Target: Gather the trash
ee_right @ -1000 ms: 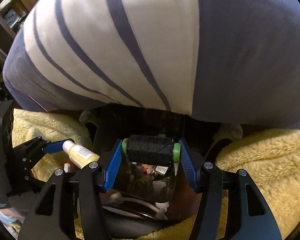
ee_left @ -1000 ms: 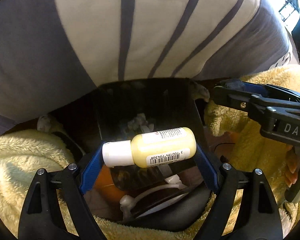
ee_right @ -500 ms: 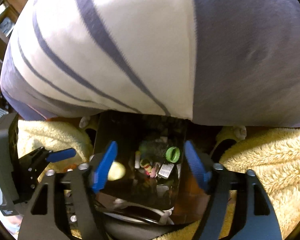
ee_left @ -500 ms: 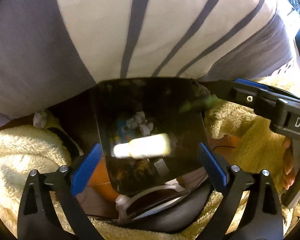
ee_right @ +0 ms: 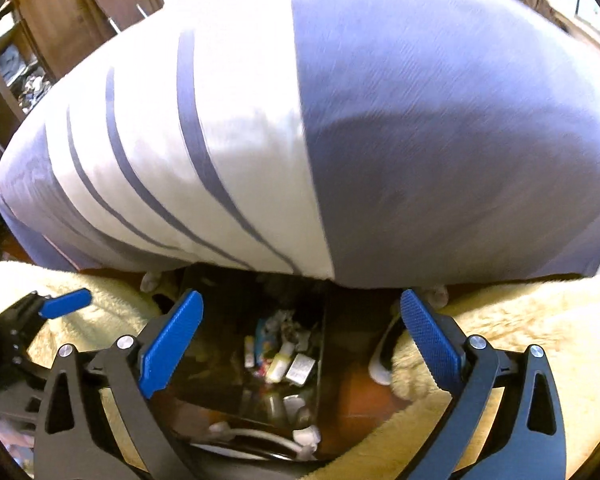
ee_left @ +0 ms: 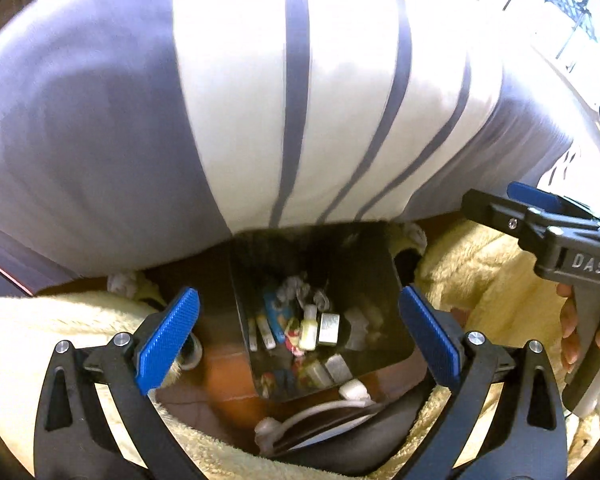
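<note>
A dark bin (ee_left: 380, 280) stands on the floor below both grippers, with several bits of trash in it. The small yellow bottle (ee_left: 309, 329) lies inside among them, and shows in the right wrist view (ee_right: 281, 362) too. My left gripper (ee_left: 298, 334) is open and empty above the bin. My right gripper (ee_right: 300, 340) is open and empty above the same bin (ee_right: 220, 320). The black thread spool is not clearly visible in the bin. The right gripper also shows at the right edge of the left wrist view (ee_left: 540, 220).
A large grey and white striped cushion (ee_left: 260, 100) overhangs the bin's far side. Fluffy yellow blanket (ee_left: 40, 340) lies on both sides of the bin (ee_right: 520, 320). A white cable (ee_left: 312, 412) lies in front of the bin. Wooden furniture (ee_right: 80, 0) stands behind.
Both grippers opened. The yellow bottle dropped from the left and the black spool from the right into the bin. Both grippers have lifted higher above it.
</note>
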Motion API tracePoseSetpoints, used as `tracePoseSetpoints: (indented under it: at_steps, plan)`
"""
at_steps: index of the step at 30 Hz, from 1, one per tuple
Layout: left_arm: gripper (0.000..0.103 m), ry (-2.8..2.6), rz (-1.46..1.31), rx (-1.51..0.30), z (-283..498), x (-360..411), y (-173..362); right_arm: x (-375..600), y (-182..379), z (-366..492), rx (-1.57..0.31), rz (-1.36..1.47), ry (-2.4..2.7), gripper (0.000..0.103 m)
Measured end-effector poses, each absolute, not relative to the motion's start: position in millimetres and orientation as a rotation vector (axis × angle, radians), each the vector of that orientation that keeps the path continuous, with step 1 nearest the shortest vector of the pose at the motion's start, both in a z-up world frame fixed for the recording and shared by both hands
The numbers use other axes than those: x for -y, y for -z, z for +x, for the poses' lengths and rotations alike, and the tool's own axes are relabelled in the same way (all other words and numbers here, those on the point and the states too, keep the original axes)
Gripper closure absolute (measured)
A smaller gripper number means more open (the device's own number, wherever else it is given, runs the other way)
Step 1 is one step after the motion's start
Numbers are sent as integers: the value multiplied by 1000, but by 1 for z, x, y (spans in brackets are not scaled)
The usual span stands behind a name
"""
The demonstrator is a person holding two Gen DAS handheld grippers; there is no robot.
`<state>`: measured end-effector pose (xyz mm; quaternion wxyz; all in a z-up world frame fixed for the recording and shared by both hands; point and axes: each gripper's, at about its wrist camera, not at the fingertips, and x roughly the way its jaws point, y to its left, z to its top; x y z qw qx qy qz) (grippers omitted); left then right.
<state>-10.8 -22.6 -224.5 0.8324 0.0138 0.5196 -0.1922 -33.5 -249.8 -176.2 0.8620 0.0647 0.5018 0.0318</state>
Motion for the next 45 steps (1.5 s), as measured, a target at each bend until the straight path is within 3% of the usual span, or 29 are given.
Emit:
tracePoseSetpoints:
  at_steps: [14, 24, 31, 45]
  plan:
    - [8, 285, 18, -695, -18, -2, 74, 268, 35, -54, -649, 44, 79, 4]
    - [8, 192, 2, -493, -32, -7, -8, 270, -41, -67, -490, 25, 102, 4]
    - [8, 138, 17, -409, -49, -9, -32, 264, -72, -85, -398, 21, 137, 4]
    - [8, 111, 28, -355, -76, -15, -39, 249, -74, -110, -371, -1, 104, 4]
